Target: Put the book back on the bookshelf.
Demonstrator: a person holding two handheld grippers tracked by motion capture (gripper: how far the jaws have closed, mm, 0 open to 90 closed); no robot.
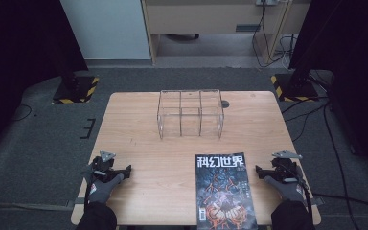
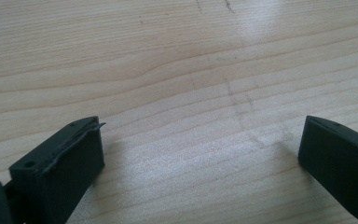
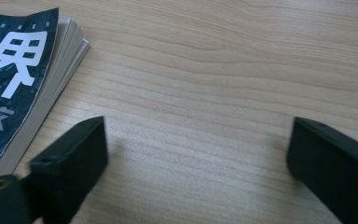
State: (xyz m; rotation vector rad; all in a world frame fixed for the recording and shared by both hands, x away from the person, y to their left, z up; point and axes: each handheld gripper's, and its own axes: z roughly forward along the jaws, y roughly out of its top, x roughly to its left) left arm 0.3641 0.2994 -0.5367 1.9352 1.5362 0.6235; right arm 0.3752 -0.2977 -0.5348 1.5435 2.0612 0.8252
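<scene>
Large white Chinese characters, 科幻世界, are running across the top of the dark cover of the magazine [image 1: 224, 191] lying on the desk [image 1: 163, 148]. In the right gripper view the last character, 界, is showing big at the cover's corner [image 3: 14, 60]. A barcode label is sitting at the cover's lower left, too small to read.

The bench [image 1: 143, 139] is showing pale wood with a fine grain, smooth and faintly shining toward 12 o'clock in the left gripper view, with thin scuff lines. The magazine [image 1: 224, 191] is wearing a glossy dark paper cover; its page edges are looking matt and cream. The rack [image 1: 190, 113] is looking like clear, glossy plastic. Both claws, left claw [image 2: 200, 154] and right claw [image 3: 196, 158], are looking like matt black plastic. The gloves [image 1: 103, 188] are looking like grey knitted cloth.
</scene>
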